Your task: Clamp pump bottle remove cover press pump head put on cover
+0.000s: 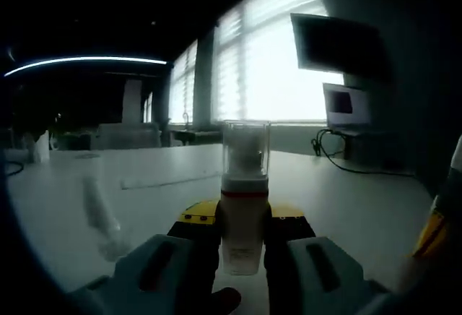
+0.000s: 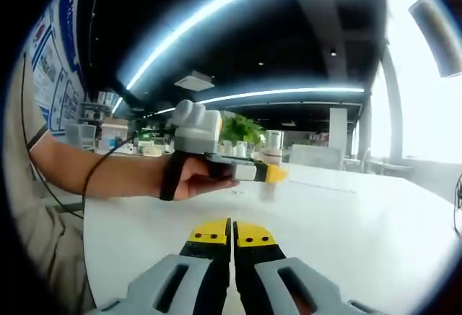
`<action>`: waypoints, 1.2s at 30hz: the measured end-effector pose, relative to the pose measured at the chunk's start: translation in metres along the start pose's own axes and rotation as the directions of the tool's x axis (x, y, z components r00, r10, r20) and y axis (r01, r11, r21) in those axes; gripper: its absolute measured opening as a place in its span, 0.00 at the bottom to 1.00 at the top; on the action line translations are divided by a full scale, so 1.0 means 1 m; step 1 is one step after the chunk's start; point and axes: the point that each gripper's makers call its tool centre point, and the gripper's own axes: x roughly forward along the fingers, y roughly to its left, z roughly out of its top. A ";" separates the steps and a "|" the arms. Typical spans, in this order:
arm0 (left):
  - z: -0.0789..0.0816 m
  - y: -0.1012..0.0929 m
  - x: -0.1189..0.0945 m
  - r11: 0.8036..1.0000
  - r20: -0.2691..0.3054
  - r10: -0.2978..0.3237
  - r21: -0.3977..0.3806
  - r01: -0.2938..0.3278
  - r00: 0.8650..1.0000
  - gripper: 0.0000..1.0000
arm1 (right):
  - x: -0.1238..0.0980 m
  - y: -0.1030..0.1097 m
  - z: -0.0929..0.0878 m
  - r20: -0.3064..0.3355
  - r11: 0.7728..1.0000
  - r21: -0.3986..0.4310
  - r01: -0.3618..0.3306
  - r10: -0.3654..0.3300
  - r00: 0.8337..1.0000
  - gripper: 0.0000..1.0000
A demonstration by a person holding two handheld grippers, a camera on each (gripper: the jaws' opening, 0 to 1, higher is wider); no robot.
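Landmark: white table [image 1: 346, 199], long, set under bright windows.

1. Clear tube-like item [image 1: 99, 217], lying flat on the table, left of the pump bottle. Blurred; identity cannot be told.
2. Pump bottle [image 1: 242, 225], upright above the table, white body, red band at the neck. Held between the jaws of the left gripper [image 1: 242, 246], which are closed against its lower body on both sides. Judged purpose: clamped low so that the top stays free for the other tool.
3. Clear cover [image 1: 245, 149], seated over the pump head, on top of the bottle. Judged: removal not yet done.
4. Laptop [image 1: 346, 107], open, at the far right of the table, cables trailing beside it, a dark monitor [image 1: 336, 44] above it.
5. Right gripper view: a person's hand [image 2: 191, 178] holds the left gripper [image 2: 271, 174] out over the table, the bottle [image 2: 271, 157] rising between its yellow tips.
6. Right gripper [image 2: 232, 239], low over the near table edge, well apart from the bottle. Jaws pressed together, holding nothing. Judged: it must part its jaws to take the cover.
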 end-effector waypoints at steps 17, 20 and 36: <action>-0.016 0.013 0.031 0.997 -0.013 0.035 -0.067 -0.036 0.999 0.14 | 0.000 -0.001 0.001 0.003 1.000 0.005 -0.002 0.002 1.000 0.00; -0.016 0.016 0.034 0.998 -0.007 0.047 -0.042 -0.047 0.999 0.14 | 0.000 0.000 0.001 0.005 1.000 0.005 -0.001 0.001 1.000 0.00; -0.018 0.012 0.033 0.999 -0.008 0.039 0.000 -0.039 0.999 0.21 | 0.000 0.000 0.001 0.007 1.000 0.004 0.001 -0.001 1.000 0.00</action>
